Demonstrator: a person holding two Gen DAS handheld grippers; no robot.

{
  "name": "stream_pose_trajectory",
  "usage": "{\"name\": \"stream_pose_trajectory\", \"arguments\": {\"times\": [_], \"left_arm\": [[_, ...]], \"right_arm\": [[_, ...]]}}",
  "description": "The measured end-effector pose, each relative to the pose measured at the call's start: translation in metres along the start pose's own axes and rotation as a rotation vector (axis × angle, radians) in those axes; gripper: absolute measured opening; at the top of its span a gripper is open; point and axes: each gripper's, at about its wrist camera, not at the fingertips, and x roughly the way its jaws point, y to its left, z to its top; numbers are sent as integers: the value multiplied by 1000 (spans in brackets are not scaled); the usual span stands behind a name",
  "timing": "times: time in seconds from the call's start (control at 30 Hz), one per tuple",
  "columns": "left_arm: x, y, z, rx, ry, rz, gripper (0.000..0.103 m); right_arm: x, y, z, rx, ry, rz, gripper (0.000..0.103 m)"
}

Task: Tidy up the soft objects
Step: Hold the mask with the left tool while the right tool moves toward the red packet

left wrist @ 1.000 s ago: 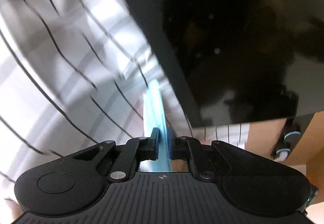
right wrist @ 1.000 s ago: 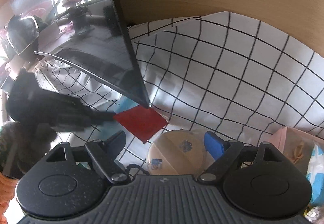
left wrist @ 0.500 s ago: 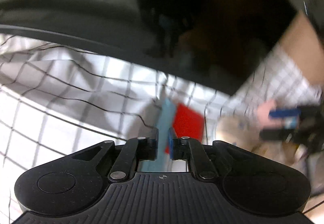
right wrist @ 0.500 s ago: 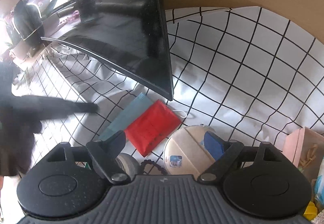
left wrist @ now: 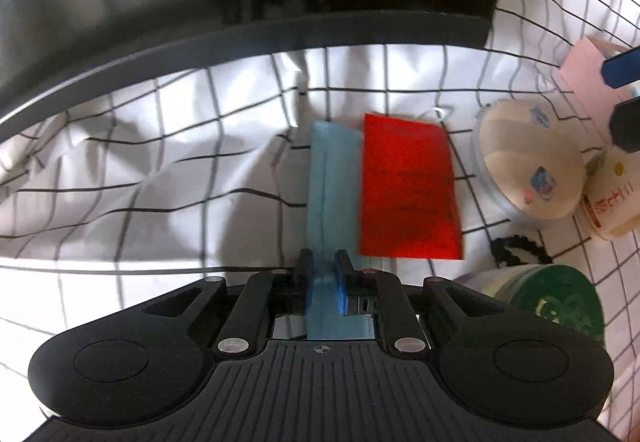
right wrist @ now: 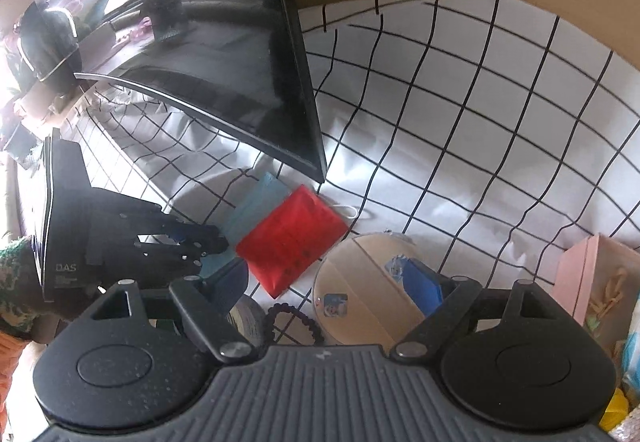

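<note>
Left hand-held gripper [left wrist: 321,267] clamped on near end of blue face mask [left wrist: 333,178], which lies flat just beside red cloth [left wrist: 408,188] | I judge it light, limp, pinch at edge | right hand-held gripper [right wrist: 336,278] jaws apart, empty | desk under rumpled grid cloth [left wrist: 160,162], dark monitor [right wrist: 224,54] close behind, clutter right.

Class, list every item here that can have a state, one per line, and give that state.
left gripper: shut on blue face mask
blue face mask: gripped at its near end, lying beside the red pouch
red pouch: flat on the checked cloth
right gripper: open, holding nothing
round tin: lid on
monitor: screen dark
</note>
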Motion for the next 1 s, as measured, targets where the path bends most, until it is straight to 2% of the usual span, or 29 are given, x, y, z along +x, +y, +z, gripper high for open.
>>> {"name": "stream_pose_trajectory", "arguments": {"times": [0.07,0.13,0.23,0.33,0.5,0.6,0.73,0.87,0.97,1.0], "left_arm": [[0,7,2,-45,9,-50,23],[-1,16,4,-100,8,-80,23],[-6,12,7,-89,3,-80,23],[3,2,10,-62,45,-45,22],[1,5,8,-93,33,-47,24],[-7,8,-5,-84,15,-38,21],[-15,14,-26,-118,-7,-68,20],[-25,21,-44,-165,-40,-98,19],[-29,24,-50,-189,-52,-111,19],[-30,24,-50,-186,-52,-109,19]], "right_arm": [[1,1,0,2,-1,6,86],[0,2,1,1,-5,10,86],[0,1,3,1,-10,9,86],[6,1,7,26,3,8,86],[27,16,18,74,45,41,86],[47,17,25,155,100,75,86],[75,11,30,246,159,167,85],[102,9,24,262,228,161,65],[115,5,18,297,276,80,58],[113,5,18,295,268,56,53]]}}
